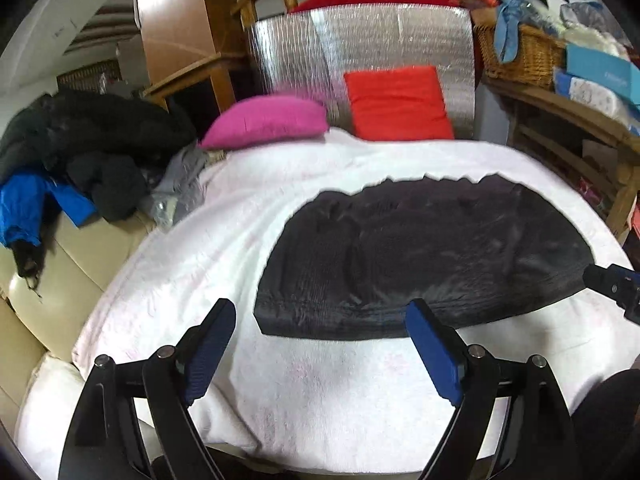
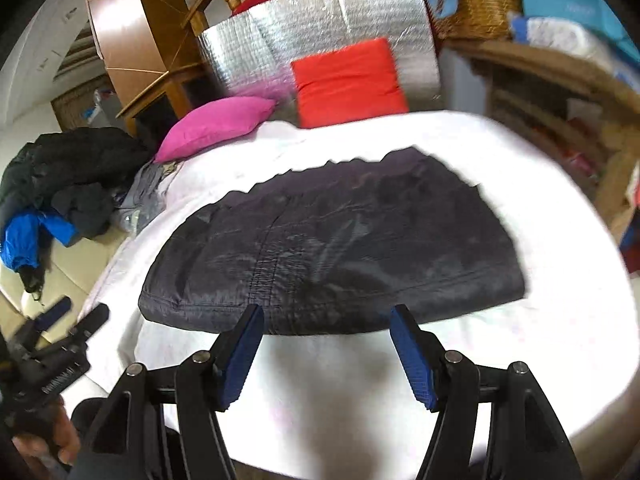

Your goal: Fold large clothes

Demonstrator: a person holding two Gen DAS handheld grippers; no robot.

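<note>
Blue-padded, the left gripper (image 1: 320,344) hangs with its fingers spread wide apart and nothing between them, above the near edge of the white blanket (image 1: 312,400). The right gripper (image 2: 326,346) is likewise spread and holds nothing, its tips just short of the near hem of the black jacket (image 2: 336,248). That jacket lies folded into a flat, broad shape on the blanket, ahead of both grippers and slightly to the right of the left one. Beyond the jacket, a pink cushion (image 1: 264,120) and a red cushion (image 1: 398,102) rest against a silver quilted panel (image 1: 360,48). Left of the jacket, dark clothes (image 1: 88,148) with a blue garment (image 1: 28,208) are heaped on a cream sofa (image 1: 60,280). Right of the panel stands a wicker basket (image 1: 520,52) on wooden shelving (image 1: 568,128).
</note>
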